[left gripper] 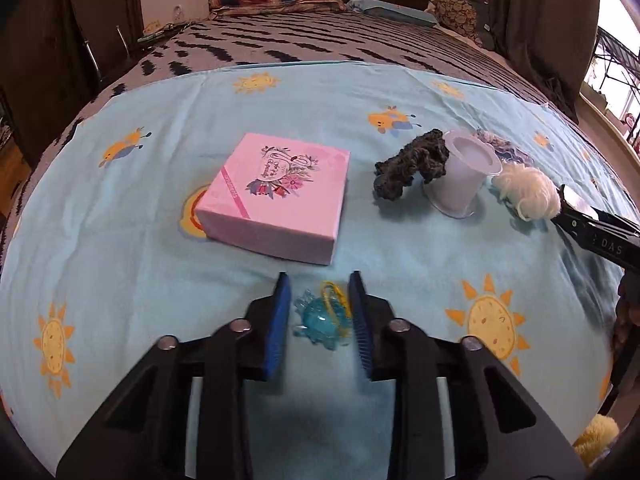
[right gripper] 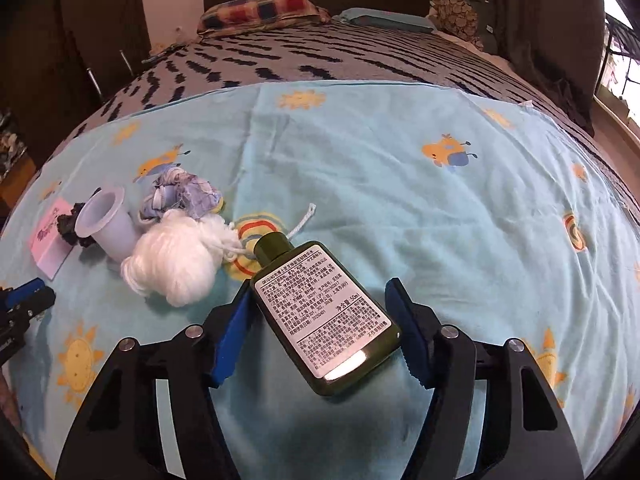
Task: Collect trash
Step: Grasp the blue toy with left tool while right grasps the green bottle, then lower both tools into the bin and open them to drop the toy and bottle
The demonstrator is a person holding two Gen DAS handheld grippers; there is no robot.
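Here the left gripper (left gripper: 318, 312) sits low over a light blue sheet (left gripper: 360, 92) with sun prints, its blue pads narrowed around a clear blue wrapper (left gripper: 320, 318) with a yellow loop; the right pad touches the loop, while a small gap shows at the left pad. That wrapper lies just in front of the pink box (left gripper: 276, 196), toward the camera. Right of the box stand a dark scrunchie (left gripper: 412, 162), then a white cup (left gripper: 466, 174) tipped against it, then a ball of white yarn (left gripper: 528, 192). The right gripper (right gripper: 320, 322) brackets a green bottle (right gripper: 324, 320) lying slantwise, label up, farther right than the yarn; the left pad meets the bottle's shoulder, the right pad stands just clear of its base. A crumpled bluish cloth (right gripper: 180, 196) lies behind the yarn.
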